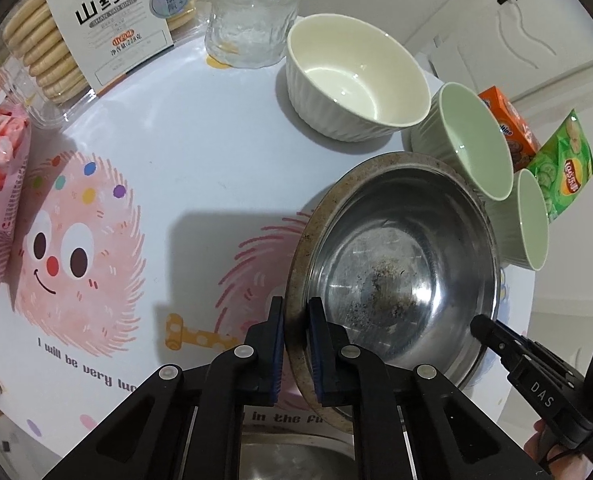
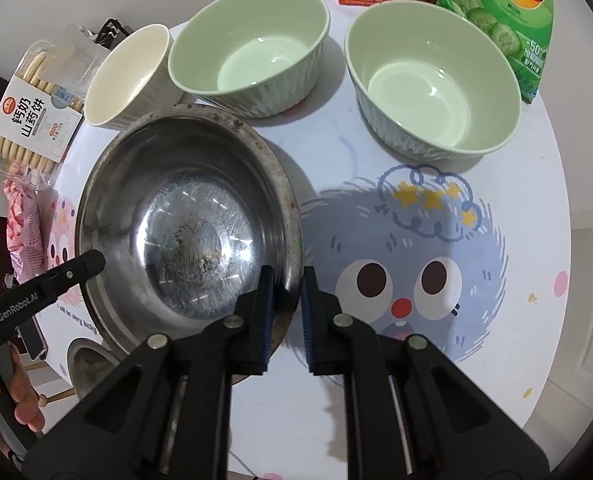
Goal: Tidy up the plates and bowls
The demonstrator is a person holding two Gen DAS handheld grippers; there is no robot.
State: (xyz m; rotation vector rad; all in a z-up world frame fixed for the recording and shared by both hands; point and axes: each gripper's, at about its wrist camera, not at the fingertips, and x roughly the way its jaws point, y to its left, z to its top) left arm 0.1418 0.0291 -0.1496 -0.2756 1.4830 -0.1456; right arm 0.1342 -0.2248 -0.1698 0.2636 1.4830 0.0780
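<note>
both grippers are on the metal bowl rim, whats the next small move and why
Probably lift the steel bowl straight up a little, both hands together. The left gripper and the right gripper are each shut on opposite sides of its rim, so it looks held. The white bowl and a green bowl stand close behind it, so rising first should avoid knocking them.

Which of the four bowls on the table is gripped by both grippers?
The metal bowl: the left gripper and right gripper each clamp its rim. The cream bowl and two green bowls stand untouched.
</note>
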